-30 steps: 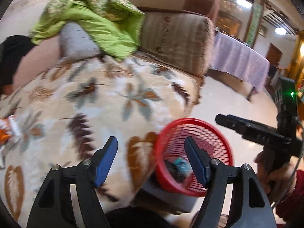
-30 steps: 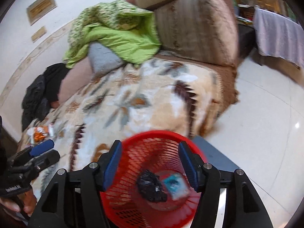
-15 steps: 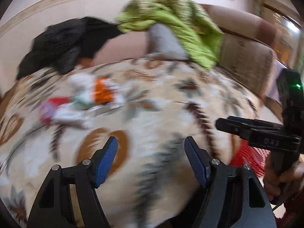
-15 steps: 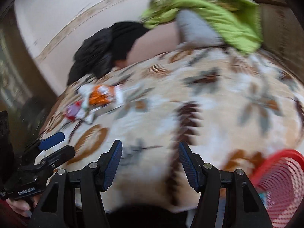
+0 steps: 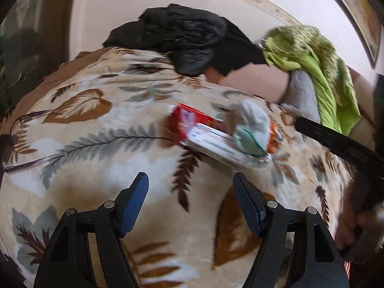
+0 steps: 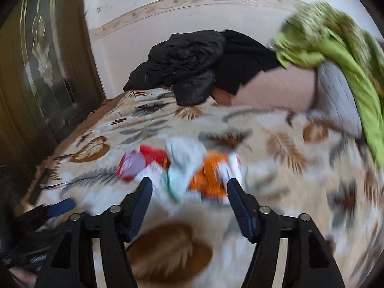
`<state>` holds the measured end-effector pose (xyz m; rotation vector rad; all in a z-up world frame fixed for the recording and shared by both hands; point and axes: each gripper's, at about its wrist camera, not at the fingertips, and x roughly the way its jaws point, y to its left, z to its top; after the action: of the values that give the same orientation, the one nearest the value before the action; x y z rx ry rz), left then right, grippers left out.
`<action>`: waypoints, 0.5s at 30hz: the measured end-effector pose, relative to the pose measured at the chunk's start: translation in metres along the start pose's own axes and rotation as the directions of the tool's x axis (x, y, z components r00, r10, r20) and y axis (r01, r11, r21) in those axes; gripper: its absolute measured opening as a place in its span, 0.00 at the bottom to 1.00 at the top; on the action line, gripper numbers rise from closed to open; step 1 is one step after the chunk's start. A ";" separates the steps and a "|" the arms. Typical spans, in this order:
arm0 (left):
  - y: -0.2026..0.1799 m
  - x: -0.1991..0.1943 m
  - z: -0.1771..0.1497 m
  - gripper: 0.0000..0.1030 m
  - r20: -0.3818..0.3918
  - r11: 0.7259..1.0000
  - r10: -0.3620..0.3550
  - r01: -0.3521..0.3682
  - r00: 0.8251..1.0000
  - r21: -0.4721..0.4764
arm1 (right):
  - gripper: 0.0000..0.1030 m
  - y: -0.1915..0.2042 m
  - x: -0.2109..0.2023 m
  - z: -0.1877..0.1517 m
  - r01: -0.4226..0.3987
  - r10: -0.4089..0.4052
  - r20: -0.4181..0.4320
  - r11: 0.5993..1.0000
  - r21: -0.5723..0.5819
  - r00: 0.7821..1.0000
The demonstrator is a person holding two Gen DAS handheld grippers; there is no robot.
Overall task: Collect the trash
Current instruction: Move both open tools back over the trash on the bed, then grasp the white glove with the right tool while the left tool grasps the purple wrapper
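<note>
Both sets of jaws gape empty; right gripper point(image 6: 189, 206) just widened. Trash pile point(image 6: 177, 165) ahead overlaps, so grabbing blanket point(image 6: 288, 182) fuzz seems likely.

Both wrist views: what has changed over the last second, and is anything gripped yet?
Both views have swung from the red basket, now out of sight, to the trash pile on the leaf-patterned blanket. The right gripper has just been opening, nothing between its pads. The left gripper stays open and empty. The trash, the black jacket and the green cloth lie as before.
</note>
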<state>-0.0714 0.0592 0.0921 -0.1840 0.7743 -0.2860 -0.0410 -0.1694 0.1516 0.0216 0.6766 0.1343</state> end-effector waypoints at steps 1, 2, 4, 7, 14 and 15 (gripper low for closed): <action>0.005 0.001 0.003 0.70 -0.002 1.000 0.004 -0.004 1.000 -0.009 | 0.72 0.003 0.016 0.006 0.021 -0.021 -0.018 0.999 -0.024 1.000; 0.008 0.002 0.004 0.70 -0.005 1.000 0.007 -0.007 1.000 -0.012 | 0.72 0.005 0.030 0.010 0.033 -0.034 -0.032 0.999 -0.038 0.999; 0.014 0.006 0.011 0.70 -0.002 1.000 0.018 -0.018 1.000 -0.016 | 0.72 0.008 0.054 0.015 0.047 -0.049 -0.042 0.997 -0.059 0.998; 0.021 0.019 0.023 0.70 -0.009 0.999 0.024 -0.024 1.000 -0.033 | 0.28 0.009 0.076 0.013 0.044 -0.051 -0.082 0.996 -0.078 0.995; 0.018 0.071 0.051 0.70 -0.056 0.995 -0.017 0.011 0.998 -0.095 | 0.17 -0.003 0.016 -0.014 -0.025 0.022 0.048 0.998 0.063 0.999; 0.017 0.081 0.055 0.70 -0.064 0.994 -0.029 0.022 0.998 -0.105 | 0.17 -0.004 0.004 -0.019 -0.032 0.028 0.064 0.997 0.074 0.998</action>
<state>0.0256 0.0522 0.0730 -0.2842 0.8533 -0.2771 -0.0494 -0.1730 0.1337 0.1081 0.6181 0.1365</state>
